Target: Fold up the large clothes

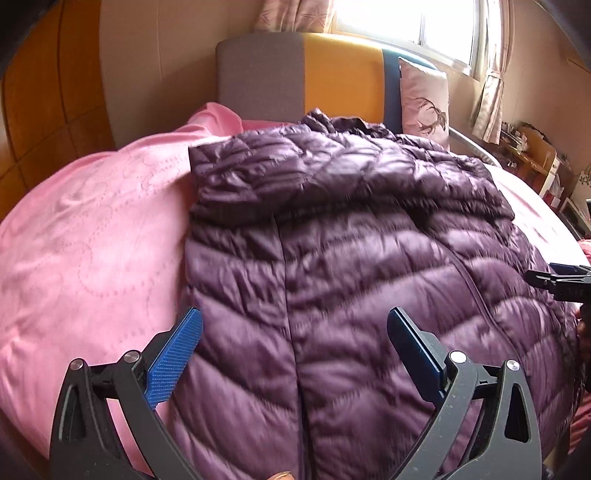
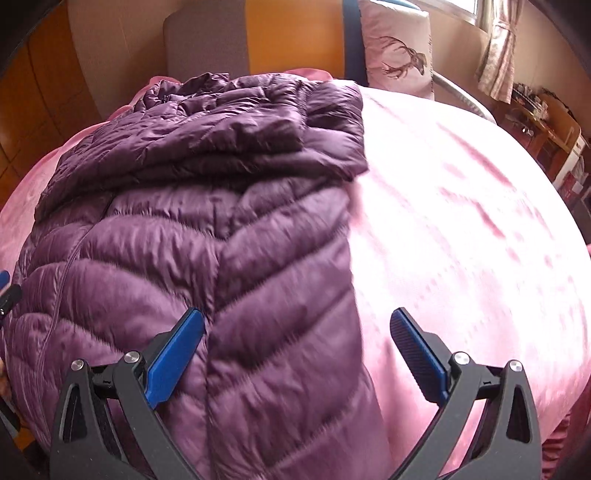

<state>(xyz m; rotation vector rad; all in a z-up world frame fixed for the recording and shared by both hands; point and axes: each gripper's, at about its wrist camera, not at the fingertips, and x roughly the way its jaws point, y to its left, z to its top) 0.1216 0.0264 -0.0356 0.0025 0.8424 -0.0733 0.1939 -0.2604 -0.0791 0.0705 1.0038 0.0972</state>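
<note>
A purple quilted down jacket (image 1: 332, 240) lies flat on a pink bedspread (image 1: 92, 240), zip side up, with its sleeves folded across the upper half. My left gripper (image 1: 295, 317) hovers open over the jacket's lower left part, nothing between its blue pads. My right gripper (image 2: 297, 317) stands open above the right edge of the jacket (image 2: 184, 240), one finger over the fabric and the other over the bedspread (image 2: 461, 221). The right gripper (image 1: 561, 280) also shows at the right edge of the left wrist view. A tip of the left gripper (image 2: 5, 288) shows at the left edge of the right wrist view.
A grey, orange and blue headboard (image 1: 314, 74) stands behind the bed, with a pillow bearing a deer print (image 1: 424, 99) leaning on it. A bright window with curtains (image 1: 443, 26) is at the back right, wooden panels (image 1: 48, 92) at the left, cluttered shelves (image 1: 535, 155) at the right.
</note>
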